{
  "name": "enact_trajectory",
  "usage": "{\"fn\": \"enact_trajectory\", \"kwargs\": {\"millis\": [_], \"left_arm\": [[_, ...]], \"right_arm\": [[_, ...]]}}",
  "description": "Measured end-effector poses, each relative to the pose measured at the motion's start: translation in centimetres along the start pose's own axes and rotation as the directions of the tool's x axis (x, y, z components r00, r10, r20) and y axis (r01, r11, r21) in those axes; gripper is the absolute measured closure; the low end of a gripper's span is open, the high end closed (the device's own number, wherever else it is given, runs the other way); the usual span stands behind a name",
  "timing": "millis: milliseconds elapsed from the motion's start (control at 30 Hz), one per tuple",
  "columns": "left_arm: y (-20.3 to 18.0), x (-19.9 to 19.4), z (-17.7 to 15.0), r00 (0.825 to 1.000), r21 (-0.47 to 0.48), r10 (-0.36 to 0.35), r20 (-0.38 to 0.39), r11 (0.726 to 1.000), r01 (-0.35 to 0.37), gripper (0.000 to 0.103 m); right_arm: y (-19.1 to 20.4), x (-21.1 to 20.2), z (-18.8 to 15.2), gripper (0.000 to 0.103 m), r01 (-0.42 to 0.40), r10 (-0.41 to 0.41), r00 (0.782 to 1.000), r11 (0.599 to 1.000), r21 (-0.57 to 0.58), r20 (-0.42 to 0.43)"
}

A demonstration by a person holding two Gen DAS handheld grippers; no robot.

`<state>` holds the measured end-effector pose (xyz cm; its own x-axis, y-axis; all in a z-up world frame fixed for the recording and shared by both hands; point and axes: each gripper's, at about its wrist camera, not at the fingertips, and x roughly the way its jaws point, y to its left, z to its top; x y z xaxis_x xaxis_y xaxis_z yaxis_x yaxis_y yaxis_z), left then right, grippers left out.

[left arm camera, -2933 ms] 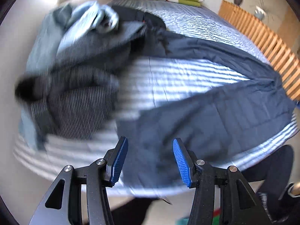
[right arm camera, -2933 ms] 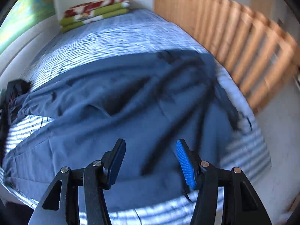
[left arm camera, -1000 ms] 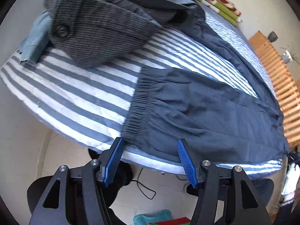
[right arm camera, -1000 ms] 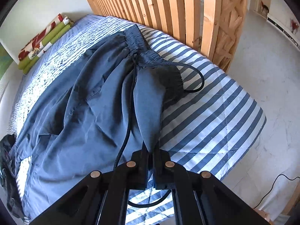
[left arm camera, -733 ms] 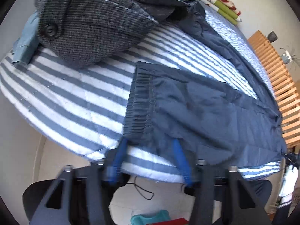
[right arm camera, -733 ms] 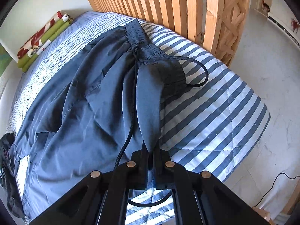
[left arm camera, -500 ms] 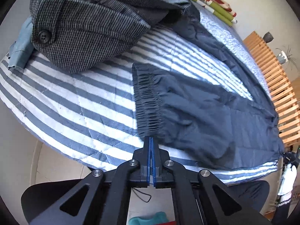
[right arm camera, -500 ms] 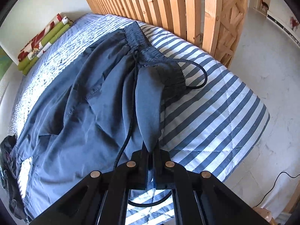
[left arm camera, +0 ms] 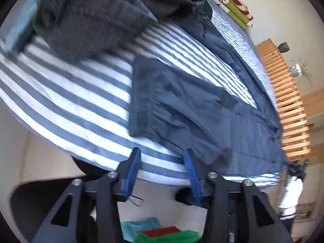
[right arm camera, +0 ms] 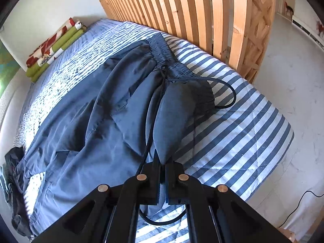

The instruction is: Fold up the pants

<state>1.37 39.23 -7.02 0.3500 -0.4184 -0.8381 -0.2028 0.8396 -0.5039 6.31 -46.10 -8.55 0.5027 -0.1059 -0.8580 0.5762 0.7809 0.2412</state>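
Left gripper [left arm camera: 163, 167] just reopens, nothing between pads; pants [left arm camera: 192, 109] cuff lies ahead, ungrasped. Right gripper [right arm camera: 163, 163] clamps waistband fabric. Regrasp likely needed.

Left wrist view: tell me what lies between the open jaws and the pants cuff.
Only bare striped bedspread lies between the left gripper and the pants cuff. The jaws have just been opening and hold nothing.

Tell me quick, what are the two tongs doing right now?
Left tongs: open, just been opening, nothing between them, near the pants cuff.
Right tongs: closed, pinching the pants at the waistband end.
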Motion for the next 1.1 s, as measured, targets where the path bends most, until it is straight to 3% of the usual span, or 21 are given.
{"fn": "enact_trajectory", "kwargs": {"millis": [133,300,333,433,467,833,1100], "left_arm": [[-1.7,1.0,-0.8,0.998,0.000,-0.051,-0.025,0.999,0.051,0.047],[-3.0,2.4,-0.8,0.996,-0.020,-0.087,-0.012,0.996,0.087,0.049],[-3.2,2.6,-0.8,0.996,-0.018,-0.088,-0.006,0.996,0.088,0.053],[-3.6,2.9,-0.6,0.995,-0.019,-0.094,0.010,0.995,0.094,0.099],[-3.6,3.0,-0.4,0.994,-0.028,-0.105,0.014,0.994,0.106,0.101],[-7.8,-1.0,5.5,0.979,0.061,-0.123,0.160,0.991,0.115,0.101],[-13.8,-1.8,13.1,0.968,0.170,-0.110,0.225,0.983,0.072,0.101]], "right_arm": [[0.0,0.3,-0.2,0.100,-0.003,0.003,1.000,1.000,0.004,-0.011],[0.1,0.2,-0.2,0.100,-0.002,0.002,1.000,1.000,-0.008,-0.009],[0.1,0.3,-0.2,0.100,-0.002,0.001,1.000,1.000,-0.009,-0.010],[0.1,0.5,-0.4,0.100,0.000,-0.001,1.000,1.000,-0.016,-0.014],[0.1,0.6,-0.4,0.100,0.000,0.000,1.000,1.000,-0.016,-0.015],[0.6,-1.0,2.4,0.100,-0.059,0.056,0.996,0.997,0.044,0.067],[4.3,-3.5,7.0,0.101,-0.083,0.064,0.971,0.994,0.072,0.230]]}}
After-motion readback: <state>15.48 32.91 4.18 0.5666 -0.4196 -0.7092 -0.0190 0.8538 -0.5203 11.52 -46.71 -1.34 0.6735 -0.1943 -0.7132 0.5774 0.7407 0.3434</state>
